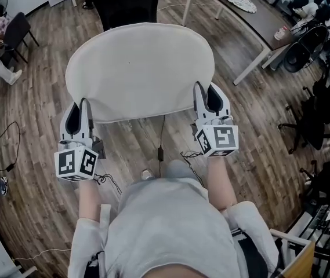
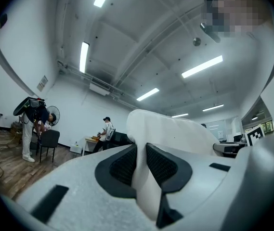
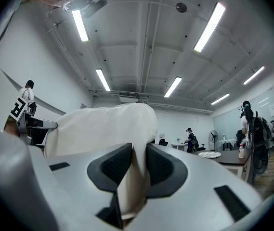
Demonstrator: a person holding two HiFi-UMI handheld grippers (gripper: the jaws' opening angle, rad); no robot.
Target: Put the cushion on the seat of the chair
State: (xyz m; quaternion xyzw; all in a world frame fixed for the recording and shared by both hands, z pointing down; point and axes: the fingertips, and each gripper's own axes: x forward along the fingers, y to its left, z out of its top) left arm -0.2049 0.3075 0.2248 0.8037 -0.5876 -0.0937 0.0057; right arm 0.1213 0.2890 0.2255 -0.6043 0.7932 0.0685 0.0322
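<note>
The left gripper's (image 1: 84, 110) jaws are narrowed onto the cushion's (image 1: 140, 68) near left edge, and the right gripper's (image 1: 207, 94) jaws pinch its near right edge. The cushion is held above open wood floor (image 1: 31, 114), long axis running left to right, its far edge toward the black chair (image 1: 124, 2).

office: desks (image 1: 251, 16), swivel chairs (image 1: 304, 45)
</note>
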